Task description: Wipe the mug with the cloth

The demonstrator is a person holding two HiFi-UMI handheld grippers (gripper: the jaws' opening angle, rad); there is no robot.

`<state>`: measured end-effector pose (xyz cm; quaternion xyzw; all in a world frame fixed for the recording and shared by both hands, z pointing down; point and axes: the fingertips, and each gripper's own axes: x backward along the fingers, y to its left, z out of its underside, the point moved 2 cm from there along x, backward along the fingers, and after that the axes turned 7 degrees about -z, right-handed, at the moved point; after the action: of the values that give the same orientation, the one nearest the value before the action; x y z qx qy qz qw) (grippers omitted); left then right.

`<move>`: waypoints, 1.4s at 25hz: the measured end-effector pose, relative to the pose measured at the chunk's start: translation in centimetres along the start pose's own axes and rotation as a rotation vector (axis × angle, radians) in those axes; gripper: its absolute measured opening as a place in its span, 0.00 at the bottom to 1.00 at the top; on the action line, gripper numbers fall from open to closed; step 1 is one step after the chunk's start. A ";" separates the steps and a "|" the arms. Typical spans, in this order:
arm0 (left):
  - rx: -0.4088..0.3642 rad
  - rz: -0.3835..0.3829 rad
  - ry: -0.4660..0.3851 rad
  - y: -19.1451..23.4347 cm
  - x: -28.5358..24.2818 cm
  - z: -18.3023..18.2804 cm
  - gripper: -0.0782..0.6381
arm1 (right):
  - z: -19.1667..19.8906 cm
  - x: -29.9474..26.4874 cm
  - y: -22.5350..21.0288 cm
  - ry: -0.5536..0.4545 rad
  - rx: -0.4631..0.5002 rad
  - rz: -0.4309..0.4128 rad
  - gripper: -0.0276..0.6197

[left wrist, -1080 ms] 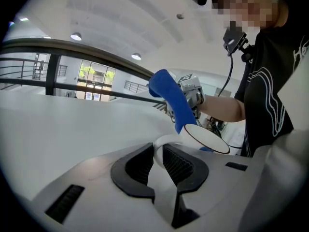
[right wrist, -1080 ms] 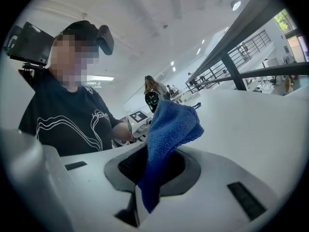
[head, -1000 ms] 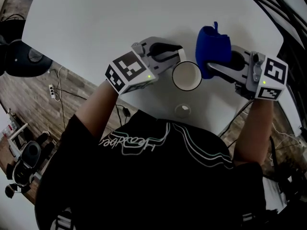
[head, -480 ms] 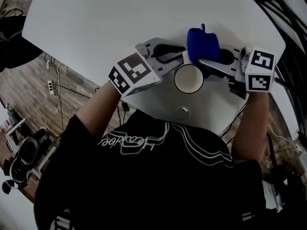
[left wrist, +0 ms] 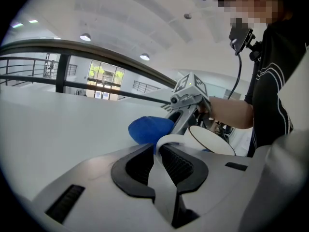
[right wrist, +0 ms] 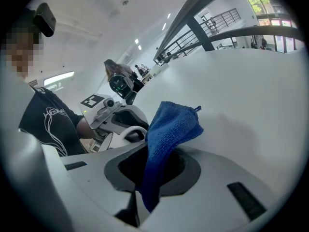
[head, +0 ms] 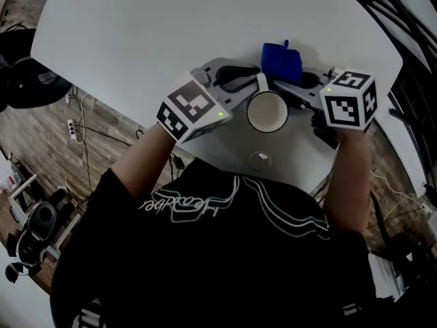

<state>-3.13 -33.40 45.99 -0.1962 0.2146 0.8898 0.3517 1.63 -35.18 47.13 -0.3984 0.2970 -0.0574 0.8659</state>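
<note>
- The white mug [head: 267, 111] is over the near part of the white table [head: 171, 26], right in front of the person, with its opening facing up at the head camera. I honestly can't tell if the base is resting on the table or just off it.
- The mug's handle [left wrist: 164, 143] sticks out at the mug's 11 o'clock in the head view. The left gripper [head: 249, 80] has its jaws clamped on it, and the left gripper view shows the white loop squeezed between the two black pads [left wrist: 181, 166].
- The blue cloth [head: 281, 60] is bunched up at the mug's 12 to 1 o'clock, just past the rim. It's super close to the mug wall, but I can't say for sure it's touching.
- The right gripper [head: 290, 80] comes in from the mug's 3 o'clock with its jaws pinched on the cloth. In the right gripper view, the cloth [right wrist: 166, 134] stands up out of the closed jaws, with a corner flopping toward 2 o'clock.
- The left gripper's marker cube [head: 191, 108] is at the mug's 9 o'clock, and the right one [head: 348, 101] is at 3 o'clock.
- A small round thing [head: 259, 159] lies on the table at the mug's 6 o'clock. It's too small to identify.
- The person's black shirt [head: 205, 251] fills the bottom of the head view.
- There's wood floor [head: 41, 149] with some cables [head: 82, 128] off at 9 o'clock.
</note>
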 end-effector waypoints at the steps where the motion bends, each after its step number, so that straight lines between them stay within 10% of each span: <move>1: 0.003 -0.005 -0.002 0.1 0.1 0.1 0.20 | 0.0 -0.1 -0.1 -0.005 -0.008 0.012 0.12; 15: 0.007 -0.018 0.028 0.4 1.3 0.9 0.18 | 1.7 6.3 2.7 -0.431 -0.114 0.263 0.12; 35: 0.003 -0.059 0.060 -1.2 2.9 2.1 0.18 | 5.1 6.5 6.4 -0.728 -0.259 0.179 0.12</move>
<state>-4.70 -29.91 46.01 -0.2284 0.2204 0.8725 0.3715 8.89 -29.66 42.06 -0.4714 0.0091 0.2011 0.8587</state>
